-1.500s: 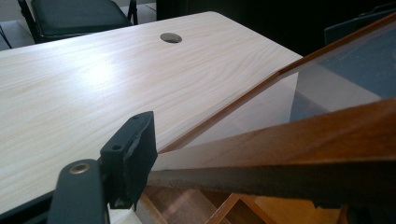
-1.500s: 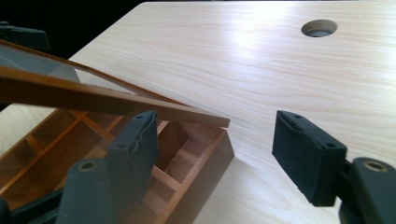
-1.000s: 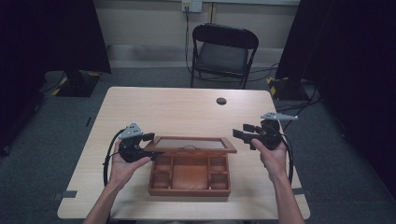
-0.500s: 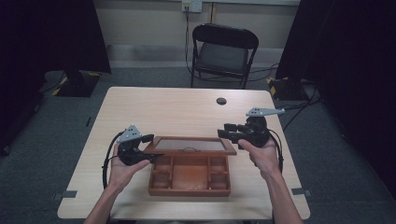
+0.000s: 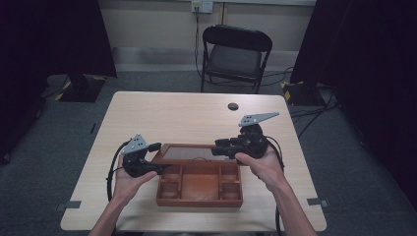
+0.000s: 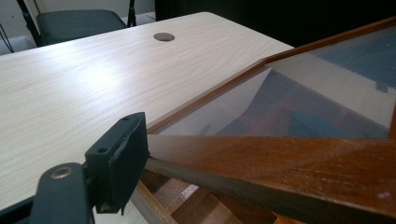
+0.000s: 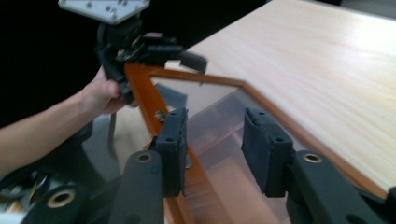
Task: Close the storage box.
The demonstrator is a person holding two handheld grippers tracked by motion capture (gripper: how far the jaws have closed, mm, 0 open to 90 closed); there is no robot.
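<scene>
My left gripper clamps the left edge of the glass-paned lid of a reddish-brown wooden compartment box, which sits at the near middle of the pale wood-grain table; I can read no writing or brand on it. My right gripper hangs over the lid's right end, its padded black jaws just narrowing yet apart, astride the smooth varnished frame without pressing it
</scene>
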